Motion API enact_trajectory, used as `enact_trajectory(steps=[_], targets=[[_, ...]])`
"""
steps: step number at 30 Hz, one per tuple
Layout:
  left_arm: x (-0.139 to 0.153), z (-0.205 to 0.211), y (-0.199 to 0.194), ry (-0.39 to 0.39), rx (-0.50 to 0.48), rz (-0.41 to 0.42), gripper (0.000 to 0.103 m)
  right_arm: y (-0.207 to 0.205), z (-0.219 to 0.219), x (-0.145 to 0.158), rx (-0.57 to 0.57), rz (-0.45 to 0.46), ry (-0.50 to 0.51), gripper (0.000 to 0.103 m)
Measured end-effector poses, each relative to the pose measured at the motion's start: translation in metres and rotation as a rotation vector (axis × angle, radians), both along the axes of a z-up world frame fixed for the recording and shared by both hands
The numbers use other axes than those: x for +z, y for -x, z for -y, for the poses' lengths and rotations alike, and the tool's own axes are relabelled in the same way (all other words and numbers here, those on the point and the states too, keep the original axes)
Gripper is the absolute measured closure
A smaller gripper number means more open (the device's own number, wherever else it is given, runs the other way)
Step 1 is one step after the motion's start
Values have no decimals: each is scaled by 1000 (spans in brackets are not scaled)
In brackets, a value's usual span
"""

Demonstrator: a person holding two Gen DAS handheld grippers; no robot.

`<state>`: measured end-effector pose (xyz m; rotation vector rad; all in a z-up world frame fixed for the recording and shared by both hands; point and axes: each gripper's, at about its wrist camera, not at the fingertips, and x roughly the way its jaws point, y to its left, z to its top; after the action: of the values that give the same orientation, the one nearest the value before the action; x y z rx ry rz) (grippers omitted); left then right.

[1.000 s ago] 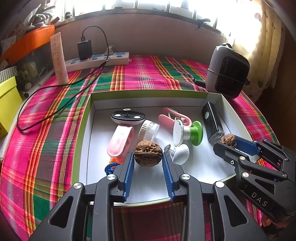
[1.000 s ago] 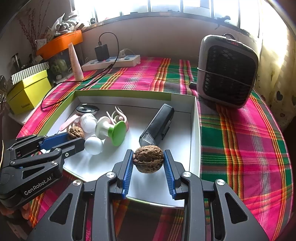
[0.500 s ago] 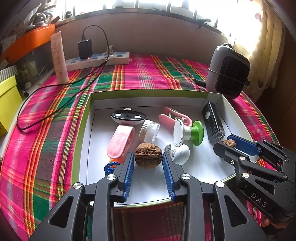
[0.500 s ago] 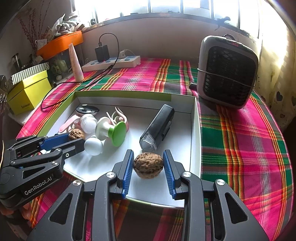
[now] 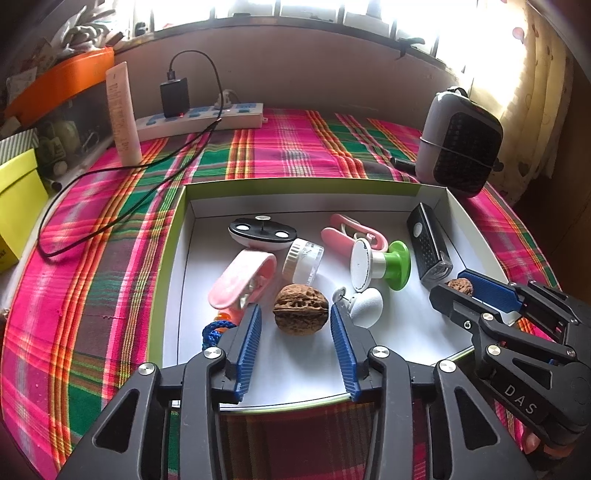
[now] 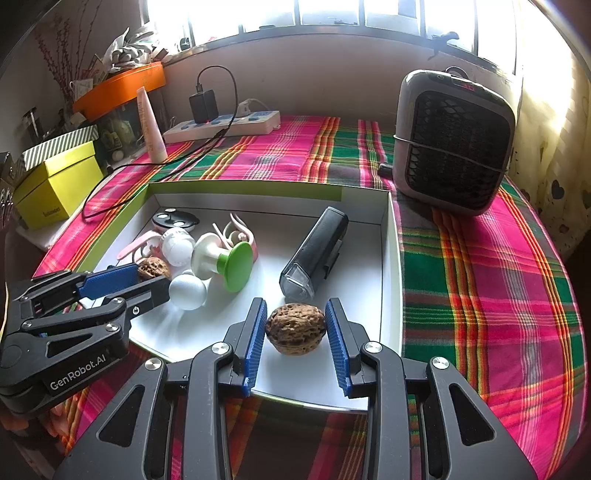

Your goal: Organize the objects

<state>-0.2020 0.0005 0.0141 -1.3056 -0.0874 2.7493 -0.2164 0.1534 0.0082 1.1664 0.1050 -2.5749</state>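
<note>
left gripper (image 5: 295,328) fingers opening, clear of brown wrinkled walnut (image 5: 301,309) lying in white shallow box (image 5: 463,229) | right gripper (image 6: 295,334) fingers clamp second walnut (image 6: 295,328) | risk: round freed nut rolls against white egg-shaped gadget (image 5: 365,305); right release might do likewise

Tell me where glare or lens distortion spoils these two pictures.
Left wrist view: the bright window blows out the top, and the plaid tablecloth bows at the edges. Right wrist view: the window glares likewise, corners go dark; the white tray stays sharp.
</note>
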Motion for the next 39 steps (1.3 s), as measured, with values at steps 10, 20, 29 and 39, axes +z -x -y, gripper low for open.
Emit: enact_trajectory(steps=[10, 20, 29, 39], targets=[[6, -1, -5, 1, -5, -12, 57, -5, 0, 4, -6, -8, -5, 59], [12, 1, -17, 1, 6, -26, 56, -14, -2, 10, -21, -27, 2, 59], [22, 3, -35, 12, 20, -62, 56, -29, -1, 20, -27, -57, 22, 59], [31, 3, -67, 22, 25, -98, 56, -60, 0, 29, -33, -84, 26, 59]])
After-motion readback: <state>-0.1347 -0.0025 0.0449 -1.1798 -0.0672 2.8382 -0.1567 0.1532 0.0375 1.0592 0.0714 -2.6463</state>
